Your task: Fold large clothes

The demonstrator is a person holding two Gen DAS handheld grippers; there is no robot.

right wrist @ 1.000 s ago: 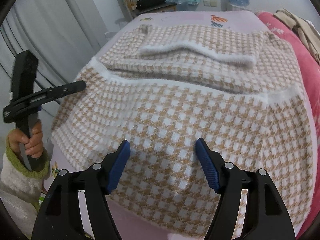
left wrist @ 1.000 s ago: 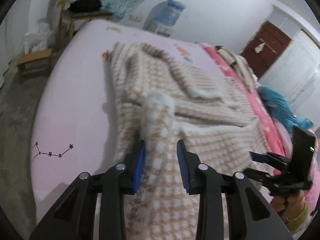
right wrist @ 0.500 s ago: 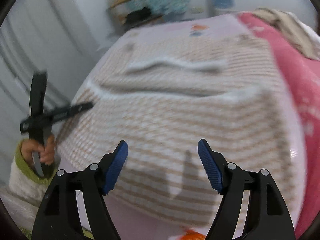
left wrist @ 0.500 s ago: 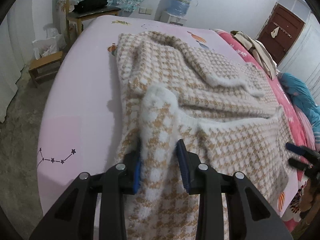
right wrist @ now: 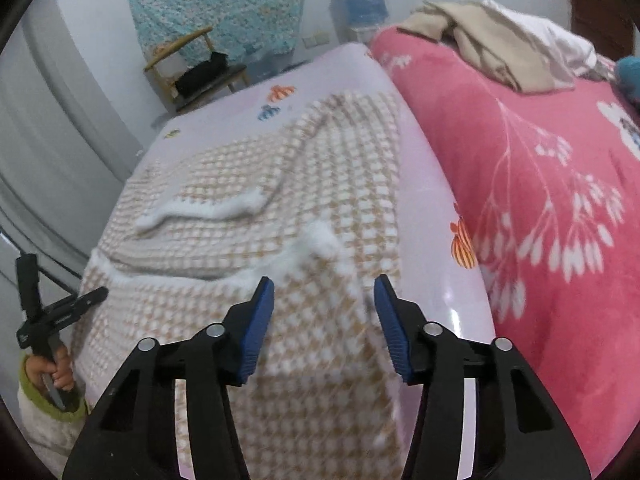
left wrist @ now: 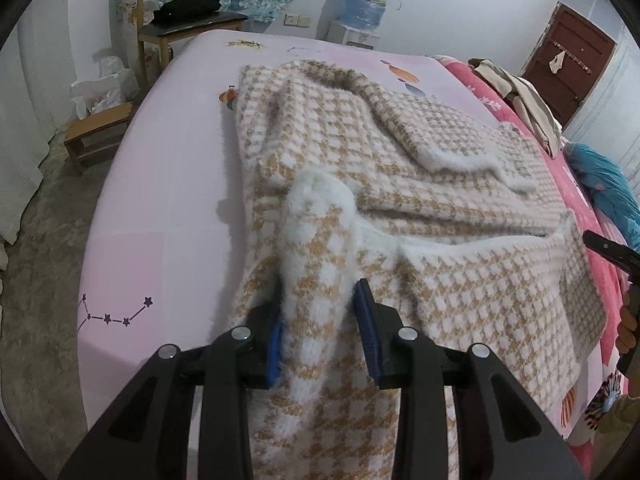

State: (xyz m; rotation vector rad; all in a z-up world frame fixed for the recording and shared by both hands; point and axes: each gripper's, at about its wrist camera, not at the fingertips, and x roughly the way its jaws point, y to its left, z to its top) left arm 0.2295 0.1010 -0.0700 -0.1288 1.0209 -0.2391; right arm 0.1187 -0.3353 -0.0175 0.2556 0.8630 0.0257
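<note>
Houndstooth sweater (left wrist: 400, 184) spread flat on the lilac sheet (left wrist: 168, 168) of the bed, tan and white, filling the middle of the left wrist view and running off at 6 o'clock. One sleeve with a fuzzy white cuff (left wrist: 476, 160) folded across the body toward 2 o'clock. Left gripper (left wrist: 320, 324) clamped on a raised ridge of the sweater's lower part, blue pads pressed against both sides of the bunched knit, white hem (left wrist: 320, 192) standing up just above at 12 o'clock. Right gripper (right wrist: 325, 320) held with blue pads wide apart, hovering above the sweater's right edge near the bed's corner; touching the fabric or not, cannot tell through the blur. Pink floral blanket (right wrist: 540, 200) at 3 o'clock of the right wrist view, beige clothes (right wrist: 492, 44) heaped on it at 1 o'clock. Wooden chair (left wrist: 176, 28) at 11 o'clock and water dispenser (left wrist: 368, 0) at 12 o'clock by the far wall.
</note>
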